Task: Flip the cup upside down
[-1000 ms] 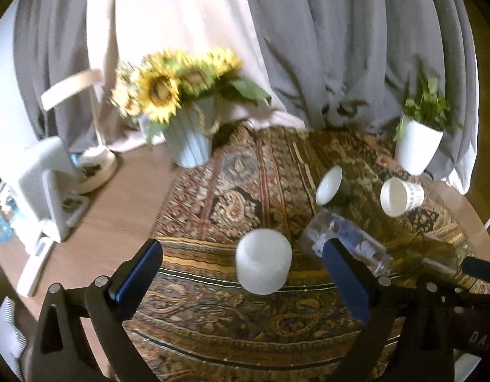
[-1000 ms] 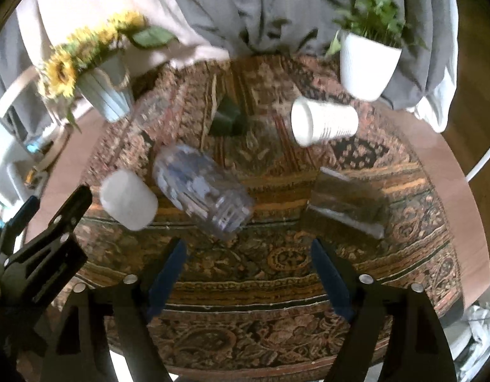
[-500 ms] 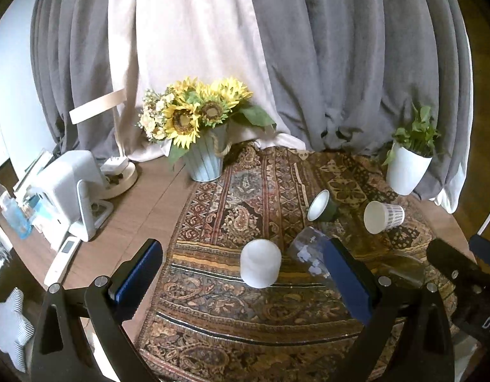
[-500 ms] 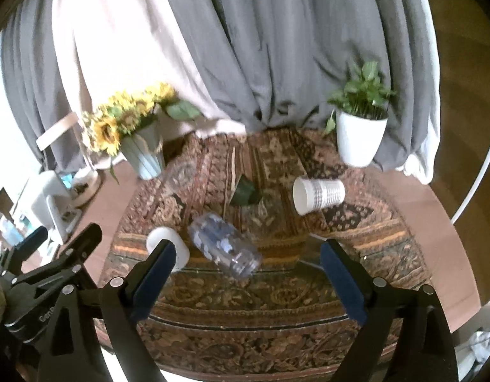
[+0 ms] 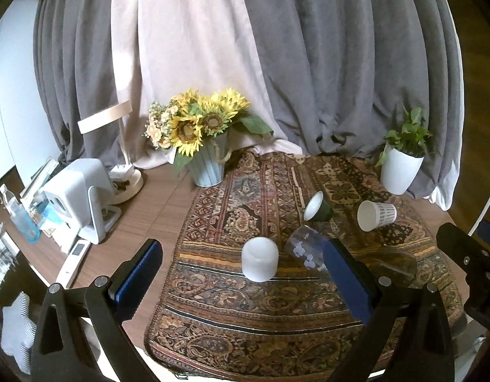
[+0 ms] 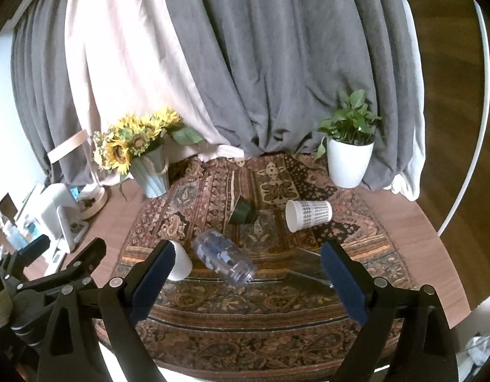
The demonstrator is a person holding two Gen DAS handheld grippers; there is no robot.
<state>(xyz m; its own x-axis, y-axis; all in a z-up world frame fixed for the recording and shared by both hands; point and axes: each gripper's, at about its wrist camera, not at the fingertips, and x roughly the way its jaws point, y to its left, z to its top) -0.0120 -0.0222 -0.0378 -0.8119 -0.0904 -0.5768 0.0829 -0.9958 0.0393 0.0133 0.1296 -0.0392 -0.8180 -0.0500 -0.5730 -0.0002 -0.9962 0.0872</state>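
A plain white cup [image 5: 260, 258] stands upside down on the patterned rug [image 5: 245, 312]; it also shows in the right wrist view [image 6: 180, 260]. A clear patterned glass [image 5: 303, 250] [image 6: 225, 260] lies on its side beside it. A dark green cup [image 5: 317, 210] [image 6: 243, 213] and a white paper cup [image 5: 376, 215] [image 6: 308, 215] lie on their sides farther back. A dark clear tumbler [image 6: 311, 272] lies at the right. My left gripper [image 5: 241, 283] and right gripper [image 6: 248, 283] are both open, empty, and held above the near rug edge.
A sunflower vase [image 5: 208, 165] stands at the back left of the round wooden table [image 5: 149, 203]. A white potted plant [image 5: 399, 172] stands at the back right. A white device [image 5: 82, 197], a lamp base [image 5: 125, 181] and a remote [image 5: 73, 262] sit at the left. Curtains hang behind.
Both grippers have pulled back and up from the table, so the cups look smaller and farther. The cups have not moved. Both grippers stay open.
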